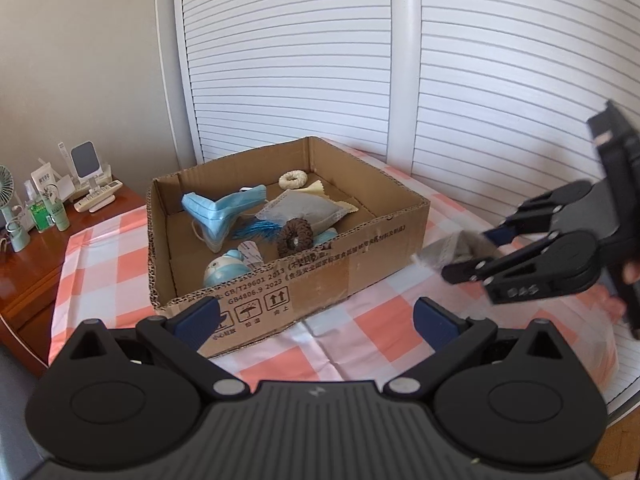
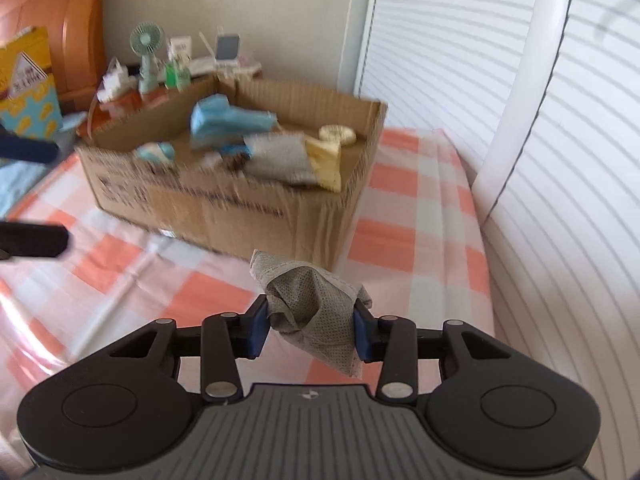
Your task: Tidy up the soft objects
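Here, right tongs (image 2: 311,330) clamp a grey cloth (image 2: 314,312); left tongs (image 1: 316,322) gape empty before a cardboard box (image 1: 320,280) holding blue masks (image 1: 220,212), a grey pouch (image 1: 304,210) and scrunchies (image 1: 294,236).

Open-topped cardboard box (image 1: 352,256) — walls upright

Right tool (image 2: 310,330) grips grey cloth (image 2: 314,312).
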The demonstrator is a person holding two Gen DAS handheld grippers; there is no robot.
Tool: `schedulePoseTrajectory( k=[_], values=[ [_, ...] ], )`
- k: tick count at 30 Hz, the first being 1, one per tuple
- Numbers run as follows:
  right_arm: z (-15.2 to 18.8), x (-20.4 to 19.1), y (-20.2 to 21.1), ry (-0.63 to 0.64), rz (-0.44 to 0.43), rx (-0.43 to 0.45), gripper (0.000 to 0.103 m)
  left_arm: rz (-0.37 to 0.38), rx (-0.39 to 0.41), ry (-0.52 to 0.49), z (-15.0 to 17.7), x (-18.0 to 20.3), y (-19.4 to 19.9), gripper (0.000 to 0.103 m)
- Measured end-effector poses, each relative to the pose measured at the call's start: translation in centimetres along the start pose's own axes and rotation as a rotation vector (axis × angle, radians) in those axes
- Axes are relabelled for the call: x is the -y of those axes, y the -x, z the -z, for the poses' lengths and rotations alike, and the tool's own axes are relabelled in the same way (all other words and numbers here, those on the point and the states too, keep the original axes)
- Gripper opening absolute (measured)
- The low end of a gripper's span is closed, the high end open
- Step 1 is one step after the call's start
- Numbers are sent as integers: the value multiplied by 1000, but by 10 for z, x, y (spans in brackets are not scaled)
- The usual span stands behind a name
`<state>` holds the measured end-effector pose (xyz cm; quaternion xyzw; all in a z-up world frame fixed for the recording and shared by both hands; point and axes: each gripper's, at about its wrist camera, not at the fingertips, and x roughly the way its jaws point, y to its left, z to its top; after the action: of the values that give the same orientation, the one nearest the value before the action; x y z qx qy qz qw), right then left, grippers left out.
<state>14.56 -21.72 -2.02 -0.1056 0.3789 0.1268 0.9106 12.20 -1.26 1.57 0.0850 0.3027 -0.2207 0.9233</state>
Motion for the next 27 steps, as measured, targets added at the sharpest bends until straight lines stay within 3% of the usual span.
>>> schedulePoseTrajectory(
  k=[8,18,19,23,27],
  values=[
    [-53,-1,29,49,-21,130,47,-53,-1,-32,-2,-1,1,102],
    [-137,-12,-32,30,-71,159,48,-122,3,-32,1,-3,1,102],
    [-142,-14,-38,27,-73,156,53,-124,0,-29,1,-4,2,102],
    [-147,-21,-46,5,-77,170,100,-115,-1,-10,3,-5,5,102],
    [-145,-20,-37,-37,-87,190,103,-106,-1,14,4,-8,8,102]
  ],
)
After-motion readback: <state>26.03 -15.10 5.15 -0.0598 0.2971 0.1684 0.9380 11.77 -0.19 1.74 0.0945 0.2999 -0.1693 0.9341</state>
